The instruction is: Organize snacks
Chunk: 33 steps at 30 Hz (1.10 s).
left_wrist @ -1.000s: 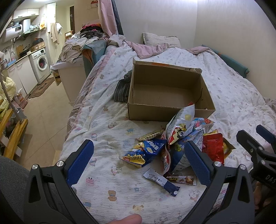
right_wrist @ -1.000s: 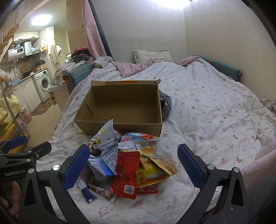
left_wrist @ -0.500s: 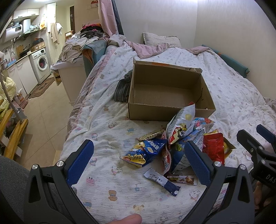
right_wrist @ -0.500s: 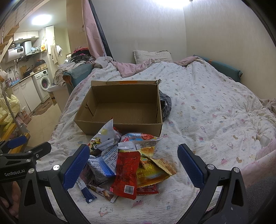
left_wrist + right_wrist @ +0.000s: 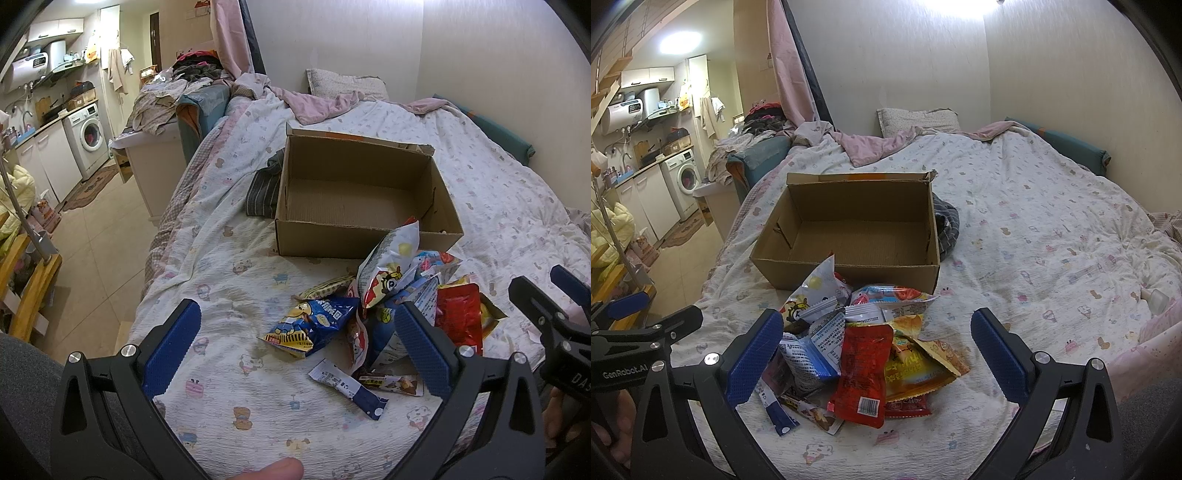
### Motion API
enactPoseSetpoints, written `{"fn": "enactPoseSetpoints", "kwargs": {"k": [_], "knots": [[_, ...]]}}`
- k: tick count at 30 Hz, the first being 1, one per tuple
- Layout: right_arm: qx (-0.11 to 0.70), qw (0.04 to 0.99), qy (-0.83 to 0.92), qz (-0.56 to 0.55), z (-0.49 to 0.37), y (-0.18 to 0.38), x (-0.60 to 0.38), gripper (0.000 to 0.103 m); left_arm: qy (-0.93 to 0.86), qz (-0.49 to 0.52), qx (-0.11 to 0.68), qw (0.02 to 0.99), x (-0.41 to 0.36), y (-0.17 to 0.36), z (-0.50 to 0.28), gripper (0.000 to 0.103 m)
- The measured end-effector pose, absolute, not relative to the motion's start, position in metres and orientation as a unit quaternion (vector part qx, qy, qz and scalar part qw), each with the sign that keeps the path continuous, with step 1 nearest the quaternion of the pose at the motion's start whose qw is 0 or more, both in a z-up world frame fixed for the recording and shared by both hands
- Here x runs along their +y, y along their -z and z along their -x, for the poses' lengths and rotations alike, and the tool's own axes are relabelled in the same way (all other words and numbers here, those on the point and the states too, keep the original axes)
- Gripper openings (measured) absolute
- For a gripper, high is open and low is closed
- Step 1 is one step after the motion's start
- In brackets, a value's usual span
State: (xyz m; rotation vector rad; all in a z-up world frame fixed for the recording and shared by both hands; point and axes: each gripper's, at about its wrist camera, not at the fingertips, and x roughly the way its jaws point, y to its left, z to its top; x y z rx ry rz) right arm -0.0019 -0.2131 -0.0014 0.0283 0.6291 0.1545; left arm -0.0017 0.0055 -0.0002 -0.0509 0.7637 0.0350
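The cardboard box (image 5: 849,236) stood open-topped at mid-frame, its floor bare, so entry from above was free. A heap of snack packets (image 5: 864,339) lay against its near wall, one white packet (image 5: 391,262) leaning up over the rim. Bare bedspread (image 5: 1052,229) spread wide to the right of the frame. A striped cloth (image 5: 264,188) crowded the box's far side.

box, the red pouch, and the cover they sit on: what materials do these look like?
Box: brown corrugated cardboard, matte; ribbed lines show on its floor and the edges are torn.
Red pouch: probably glossy plastic film, with sheen, crinkles and a printed barcode.
Bed cover: soft woven fabric, likely cotton, matte, wrinkled, with small cartoon prints.
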Motion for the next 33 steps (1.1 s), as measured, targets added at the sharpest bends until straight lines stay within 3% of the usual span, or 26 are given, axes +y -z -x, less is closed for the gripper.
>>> {"fn": "enactPoseSetpoints", "kwargs": {"k": [16,23,33], "knots": [[0.310,0.947,-0.075,-0.016,0.002,0.002,-0.214,0.103,-0.018,0.026,0.381,0.924,0.007,0.000,0.003,0.103],[0.306,0.947,-0.077,-0.051,-0.005,-0.024,-0.225,0.103,-0.019,0.022,0.388,0.921,0.013,-0.022,0.005,0.103],[0.353,0.928,-0.080,-0.091,-0.038,-0.038,-0.256,0.103,-0.059,0.094,0.509,0.854,0.024,-0.004,-0.031,0.103]]}}
